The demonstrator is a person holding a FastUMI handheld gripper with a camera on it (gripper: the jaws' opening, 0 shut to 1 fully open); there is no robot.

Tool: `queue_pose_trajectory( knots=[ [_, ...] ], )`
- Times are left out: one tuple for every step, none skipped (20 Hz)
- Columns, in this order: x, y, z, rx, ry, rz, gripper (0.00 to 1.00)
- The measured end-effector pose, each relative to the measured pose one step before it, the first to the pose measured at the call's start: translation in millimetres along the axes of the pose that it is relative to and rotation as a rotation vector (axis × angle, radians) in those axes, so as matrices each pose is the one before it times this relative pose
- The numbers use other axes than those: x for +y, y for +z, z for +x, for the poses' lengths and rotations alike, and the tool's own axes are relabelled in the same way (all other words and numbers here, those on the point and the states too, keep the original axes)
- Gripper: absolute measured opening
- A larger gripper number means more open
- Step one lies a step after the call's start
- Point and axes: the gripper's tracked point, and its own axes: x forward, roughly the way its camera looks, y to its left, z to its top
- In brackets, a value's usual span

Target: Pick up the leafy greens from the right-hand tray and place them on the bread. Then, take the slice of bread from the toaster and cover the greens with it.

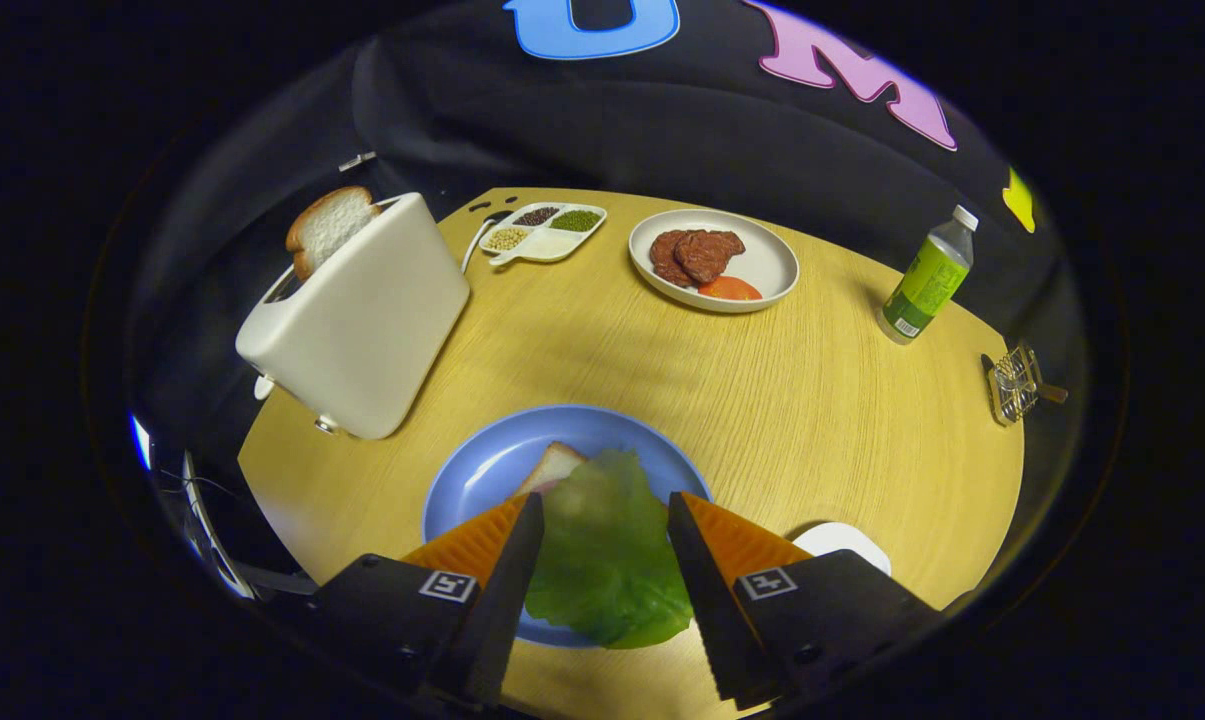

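Observation:
A green leaf of lettuce point(607, 560) lies over a slice of bread point(552, 466) on the blue plate point(482, 470); one corner of the bread peeks out beyond it. My gripper point(605, 520) hovers right above it, open, the orange-and-black fingers point(507, 560) standing on either side of the leaf; I see no clear squeeze on it. Left of the plate stands a white toaster point(362, 320) with a second slice of bread point(327, 228) sticking out of its slot. A white tray point(842, 545) shows just beyond the right finger.
Across the round wooden table point(812, 400) sit a white plate point(772, 262) with meat patties and a tomato slice, a divided dish of beans point(542, 235), a green-labelled bottle point(927, 280) at the right, and a small wire object point(1017, 385) near the right edge.

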Motion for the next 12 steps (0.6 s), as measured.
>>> queue_pose_trajectory(
  knots=[
    [0.39,3.67,-2.27,-0.0222,-0.00321,-0.00614,0.95],
    [0.1,7.28,-5.78,-0.02176,-0.00214,-0.00705,1.0],
    [0.28,6.58,-4.45,-0.0226,-0.00598,-0.00882,1.0],
    [0.86,7.3,-5.36,-0.02366,-0.00347,-0.00735,1.0],
    [1.57,7.76,-4.19,-0.02195,-0.00263,-0.0032,1.0],
    [1.99,7.44,-4.15,-0.0205,0.0008,0.00209,1.0],
    [2.79,7.77,-4.08,-0.02061,0.00029,0.00532,1.0],
    [3.49,8.82,-5.05,-0.02102,0.00122,0.007,1.0],
    [3.74,9.71,-4.17,-0.02264,0.00276,0.00808,1.0],
    [4.12,9.26,-2.68,-0.02124,0.00417,0.00894,1.0],
    [5.99,11.72,-3.85,-0.02549,0.00642,0.00612,1.0],
    [4.84,9.4,-2.38,-0.01922,0.00394,0.00026,1.0]
  ],
)
